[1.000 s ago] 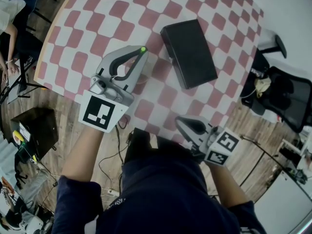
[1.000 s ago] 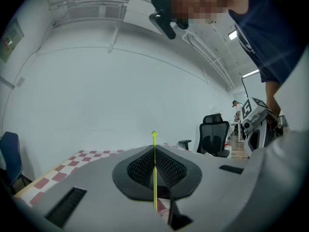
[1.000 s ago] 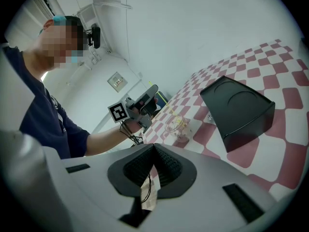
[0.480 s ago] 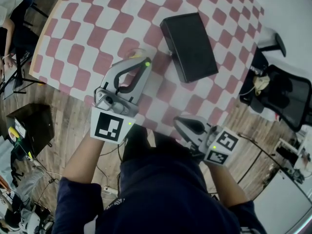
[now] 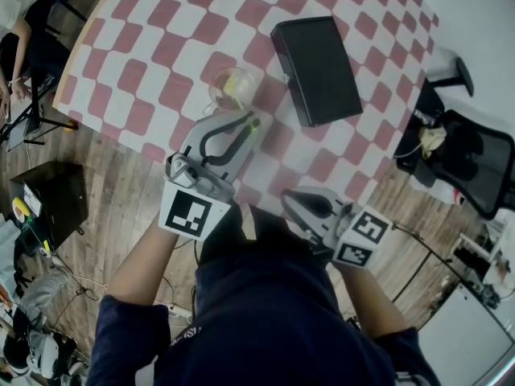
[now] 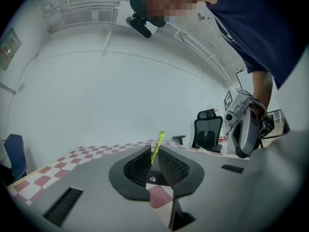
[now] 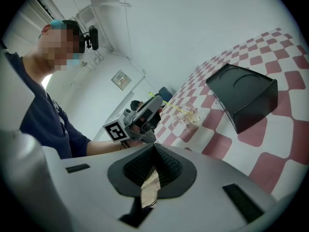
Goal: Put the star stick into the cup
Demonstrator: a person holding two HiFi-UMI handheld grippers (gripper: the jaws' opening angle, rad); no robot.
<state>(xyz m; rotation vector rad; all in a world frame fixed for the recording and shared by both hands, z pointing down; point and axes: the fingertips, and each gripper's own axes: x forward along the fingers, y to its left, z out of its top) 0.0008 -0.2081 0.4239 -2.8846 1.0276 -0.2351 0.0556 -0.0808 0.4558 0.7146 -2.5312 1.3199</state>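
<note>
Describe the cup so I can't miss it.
Start from the table with the red-and-white checked cloth and find the black rectangular box on it. Left of that box in the head view stands the small clear cup: the only round, see-through thing there, with something yellow inside.

1 table [image 5: 165,51] with a red-and-white checked top. On it stand 1 clear cup [image 5: 229,89] and 1 black box [image 5: 316,71]. 1 yellow-green star stick [image 6: 158,144]. 2 handheld grippers: the left gripper [image 5: 252,126], its jaws opening with the star stick between them, and the right gripper [image 5: 292,201]. 2 marker cubes [image 5: 191,214], 1 on each gripper. 2 bare forearms [image 5: 135,272]. 2 chairs: 1 black office chair [image 5: 475,159] and 1 blue chair [image 6: 14,151]. 1 dark case [image 5: 52,199] on the floor. 1 other person [image 5: 12,10] at the left edge.
</note>
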